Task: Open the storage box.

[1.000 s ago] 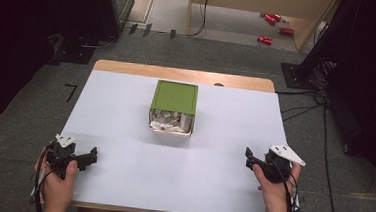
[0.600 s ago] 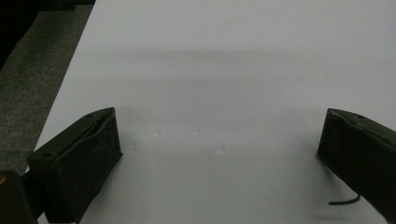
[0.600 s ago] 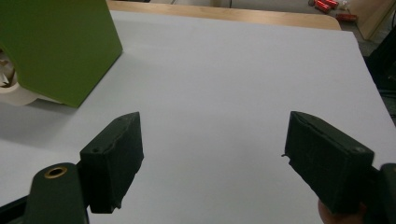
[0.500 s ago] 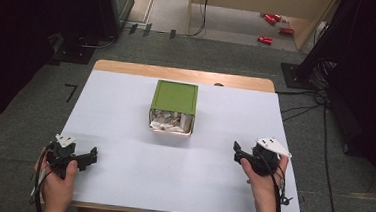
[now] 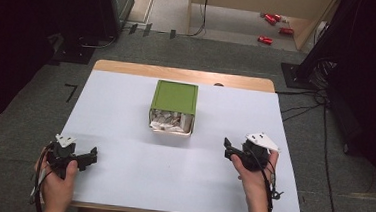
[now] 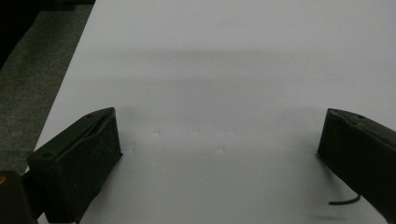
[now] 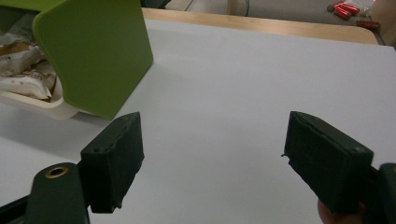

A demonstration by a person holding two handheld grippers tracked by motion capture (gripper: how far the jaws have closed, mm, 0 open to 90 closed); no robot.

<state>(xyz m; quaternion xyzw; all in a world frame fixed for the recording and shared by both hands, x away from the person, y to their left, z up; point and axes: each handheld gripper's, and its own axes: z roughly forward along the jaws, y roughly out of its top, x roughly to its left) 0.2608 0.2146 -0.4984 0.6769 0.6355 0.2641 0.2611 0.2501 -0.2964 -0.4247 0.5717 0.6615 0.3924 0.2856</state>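
White table (image 5: 121, 171), packet-filled green box (image 5: 174, 97)

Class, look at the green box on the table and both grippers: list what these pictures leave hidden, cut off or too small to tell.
- Green box, high view: the packets in its open end are too small to identify.
- Same box, right gripper view: cut off by the top and left edges; its green wall hides most of the inside.
- Left gripper, left gripper view: right jaw cut off by the frame edge.
- Red items on the floor, high view: too small to name.
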